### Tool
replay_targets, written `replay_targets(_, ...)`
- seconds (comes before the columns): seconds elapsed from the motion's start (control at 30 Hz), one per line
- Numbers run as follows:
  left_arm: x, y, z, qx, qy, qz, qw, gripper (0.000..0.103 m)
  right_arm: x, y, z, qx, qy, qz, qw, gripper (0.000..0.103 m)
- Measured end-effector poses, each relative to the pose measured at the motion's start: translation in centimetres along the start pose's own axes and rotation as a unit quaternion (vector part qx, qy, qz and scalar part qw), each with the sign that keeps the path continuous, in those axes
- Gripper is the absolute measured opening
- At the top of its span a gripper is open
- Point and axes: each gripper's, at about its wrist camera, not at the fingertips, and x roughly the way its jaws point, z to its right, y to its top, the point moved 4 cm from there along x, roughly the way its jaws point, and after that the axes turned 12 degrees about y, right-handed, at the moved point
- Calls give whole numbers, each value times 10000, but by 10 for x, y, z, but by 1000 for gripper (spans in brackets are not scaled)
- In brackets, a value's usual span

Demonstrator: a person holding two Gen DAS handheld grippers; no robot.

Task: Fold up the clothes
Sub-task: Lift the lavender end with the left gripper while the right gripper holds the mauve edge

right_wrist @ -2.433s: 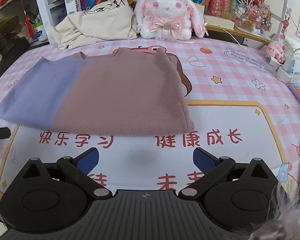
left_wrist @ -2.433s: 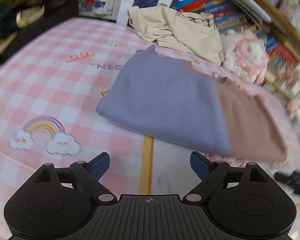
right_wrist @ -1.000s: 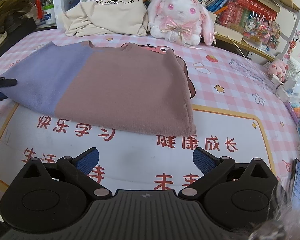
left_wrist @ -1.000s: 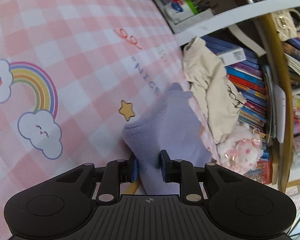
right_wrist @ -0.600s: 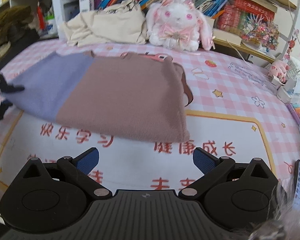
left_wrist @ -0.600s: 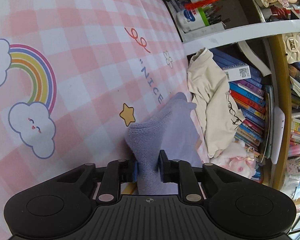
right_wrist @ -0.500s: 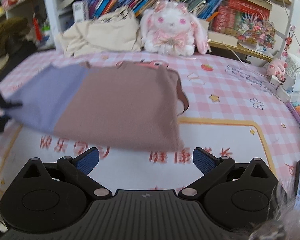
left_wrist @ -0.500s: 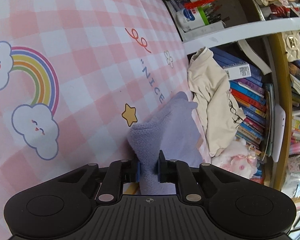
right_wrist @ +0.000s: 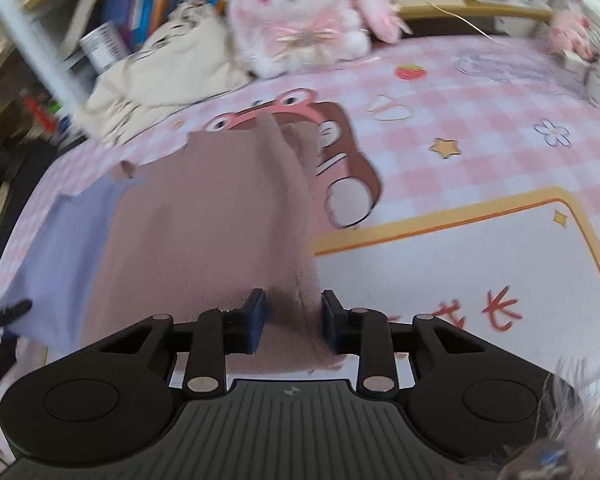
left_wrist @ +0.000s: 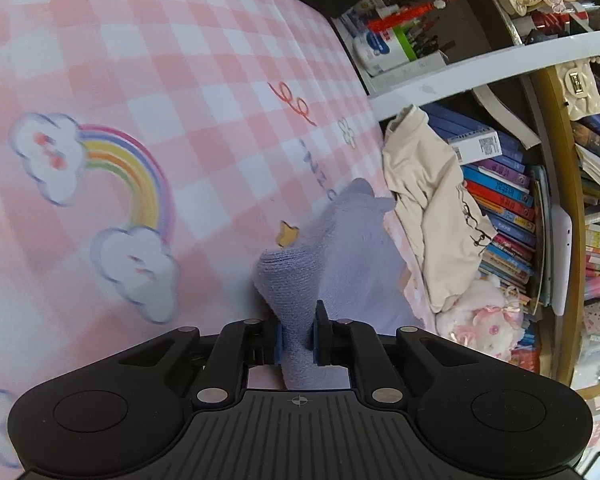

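- The folded garment (right_wrist: pixel 204 232) lay on the pink checked table cover (left_wrist: pixel 180 80), its lavender end to the left and its brown part to the right in the right wrist view.
- The left gripper (left_wrist: pixel 298 332) was clenched on the lavender corner (left_wrist: pixel 296 280) of the garment, both blue pads pressing the bunched cloth.
- The right gripper (right_wrist: pixel 291 322) was closing its jaws with the brown corner (right_wrist: pixel 296 300) of the garment between them; the frame was blurred, so the pads seemed only just beside the cloth rather than pressing it.
- A ridge of brown fabric ran from that corner away toward the far edge.
- A cream garment (left_wrist: pixel 432 208) lay crumpled against the books (left_wrist: pixel 500 192) at the back of the table.
- A white and pink plush rabbit (right_wrist: pixel 304 12) sat beside it, near the far edge.
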Motion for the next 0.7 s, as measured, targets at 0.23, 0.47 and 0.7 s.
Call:
replay_targets(0.23, -34, 8, -8, 859, 29, 91, 9963, 12, -9, -31, -22, -242, 333, -254, 9988, 22)
replay_targets(0.47, -23, 7, -19, 397, 49, 52, 9992, 12, -6, -31, -24, -418, 259, -289, 9984, 23)
replay_targets(0.7, -20, 5, -24, 324, 39, 141, 9994, 12, -7, -23, -20, -671, 257, -318, 9969, 31)
